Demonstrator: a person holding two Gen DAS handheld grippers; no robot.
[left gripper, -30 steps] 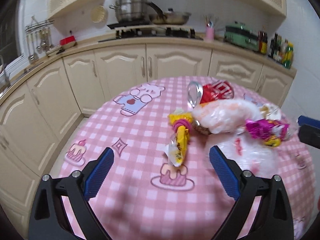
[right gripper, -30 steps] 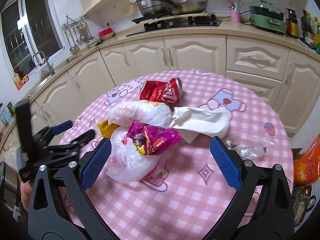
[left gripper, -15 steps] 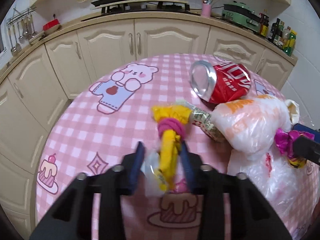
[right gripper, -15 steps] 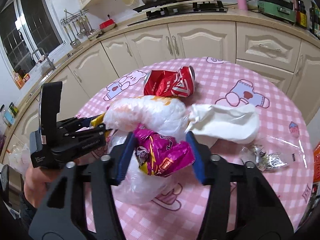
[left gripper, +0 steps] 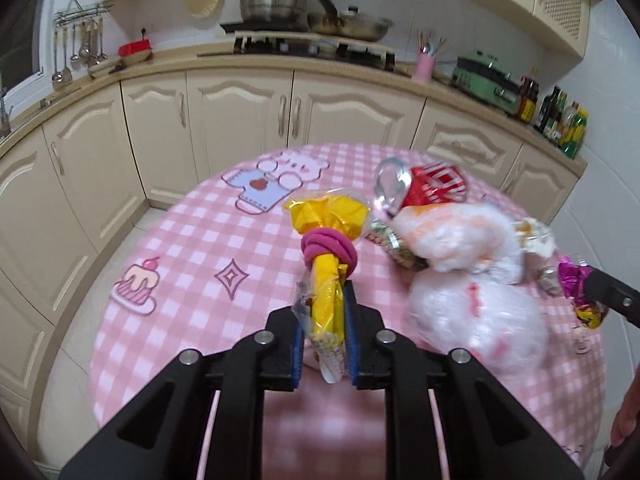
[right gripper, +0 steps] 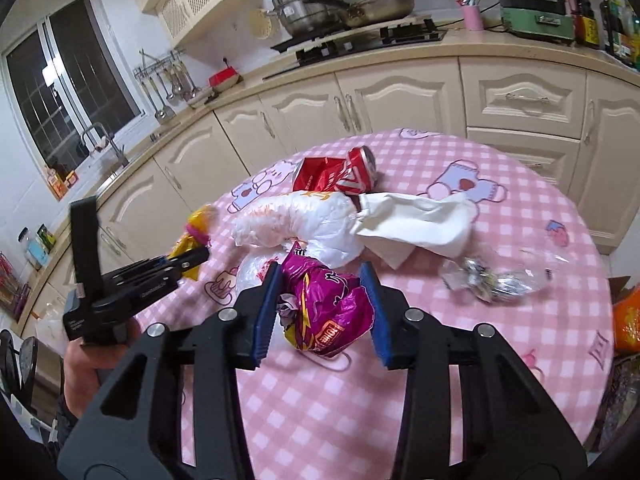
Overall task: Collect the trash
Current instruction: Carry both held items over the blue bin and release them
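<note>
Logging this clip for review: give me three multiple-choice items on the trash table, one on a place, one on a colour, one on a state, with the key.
1. Where does the crushed red can lie?
A. on the far side of the pile, toward the cabinets
B. on the floor
C. in the sink

2. What colour is the band knotted round the yellow wrapper?
A. green
B. magenta pink
C. black

3. What is the right claw doing?
A. hanging open over bare cloth
B. gripping the white tissue
C. closed on the purple snack bag

Key: 1 A, the can rests on the table behind the white plastic bags. 2 B, a pink loop wraps the wrapper that the left claw pinches. 3 C, both blue pads press the crumpled bag's sides; the jaws have just been closing.
</note>
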